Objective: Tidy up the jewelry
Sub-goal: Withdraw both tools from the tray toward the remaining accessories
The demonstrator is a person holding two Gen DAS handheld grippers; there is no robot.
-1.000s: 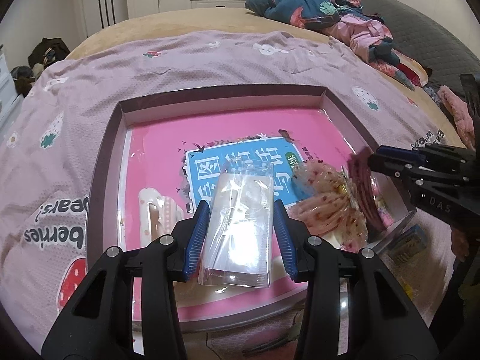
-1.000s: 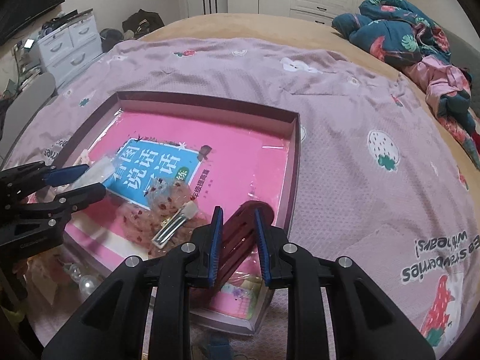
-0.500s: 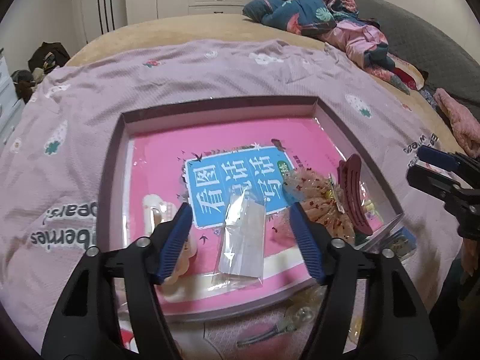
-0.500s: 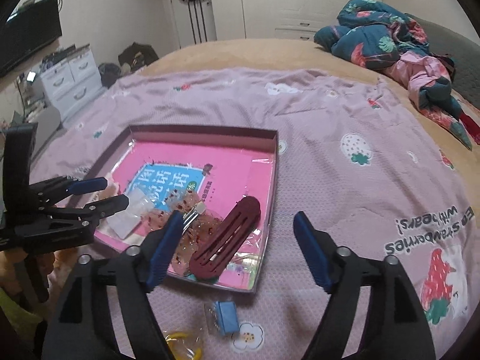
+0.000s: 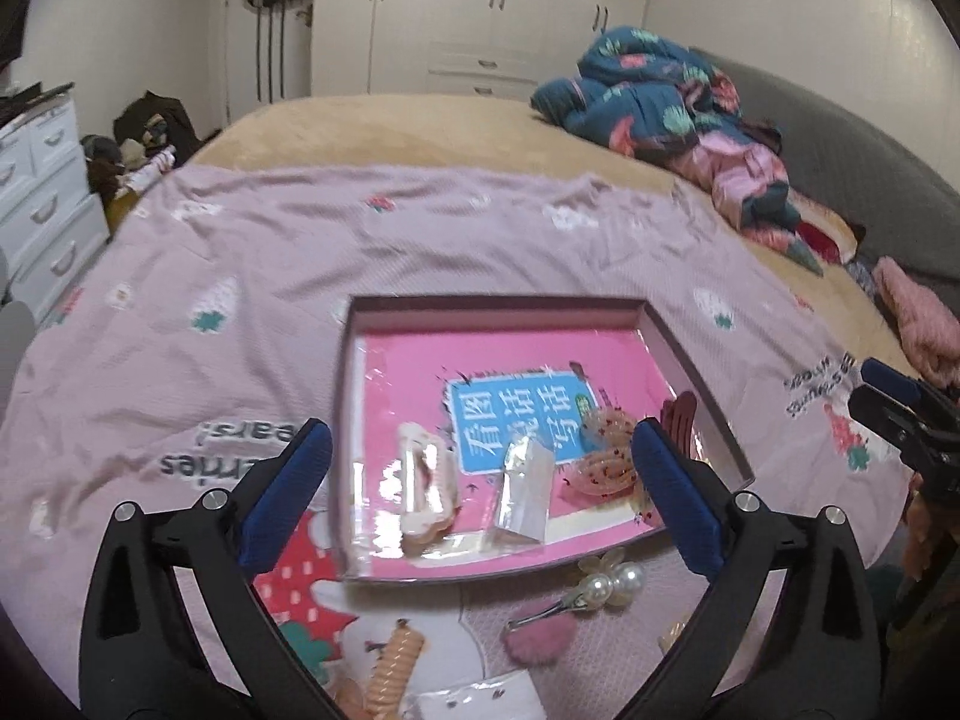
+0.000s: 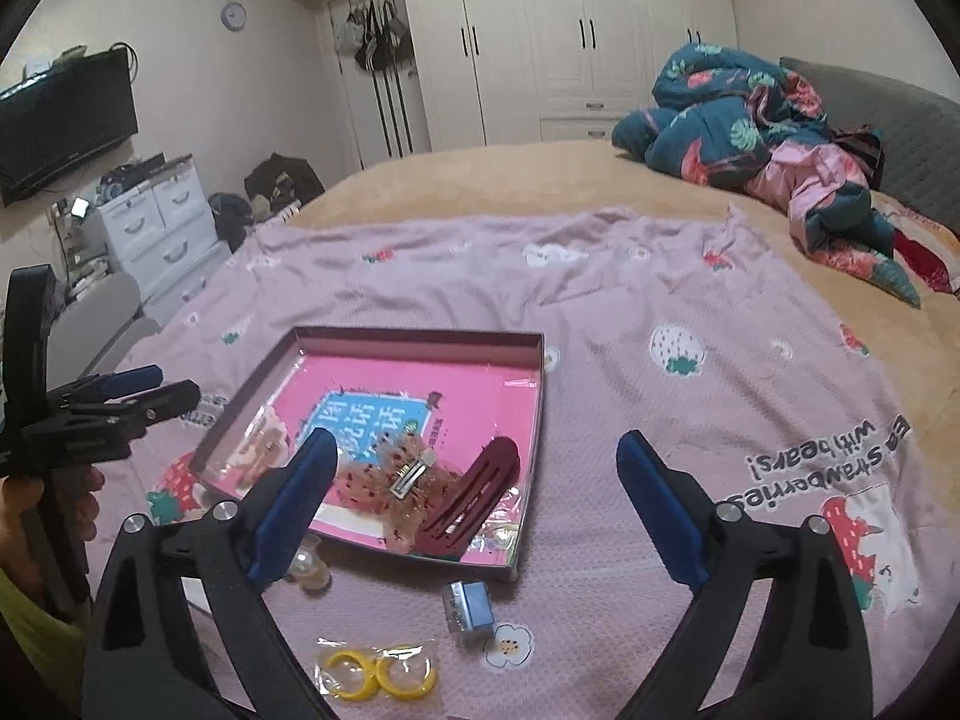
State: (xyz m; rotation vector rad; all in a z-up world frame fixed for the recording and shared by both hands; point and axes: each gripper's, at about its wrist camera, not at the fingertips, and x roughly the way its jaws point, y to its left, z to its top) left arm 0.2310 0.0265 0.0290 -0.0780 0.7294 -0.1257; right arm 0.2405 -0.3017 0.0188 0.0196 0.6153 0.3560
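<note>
A shallow box [image 5: 696, 360] with a pink printed floor lies on the bedspread; it also shows in the right wrist view [image 6: 537, 396]. In it lie a clear packet [image 5: 527, 489], a pale clip in plastic [image 5: 423, 480], a speckled bow clip [image 6: 396, 480] and a dark red hair claw [image 6: 474, 495]. My left gripper [image 5: 480, 498] is open and empty, raised above the box's near edge. My right gripper [image 6: 480, 510] is open and empty, raised above the near right corner. Loose pieces lie in front of the box: a pearl clip [image 5: 606, 585], a pink fluffy clip [image 5: 540, 639], yellow hoops in a bag [image 6: 378, 672].
A small blue box [image 6: 471, 609] lies in front of the box's corner. An orange twisted clip [image 5: 393, 669] and a white card [image 5: 480, 705] lie near the bed's front edge. Bundled clothes [image 6: 768, 138] sit at the far right. White drawers [image 6: 159, 222] stand left.
Both grippers have let go, opened wide and pulled back and up. The clear packet and the dark red claw now lie in the box.
</note>
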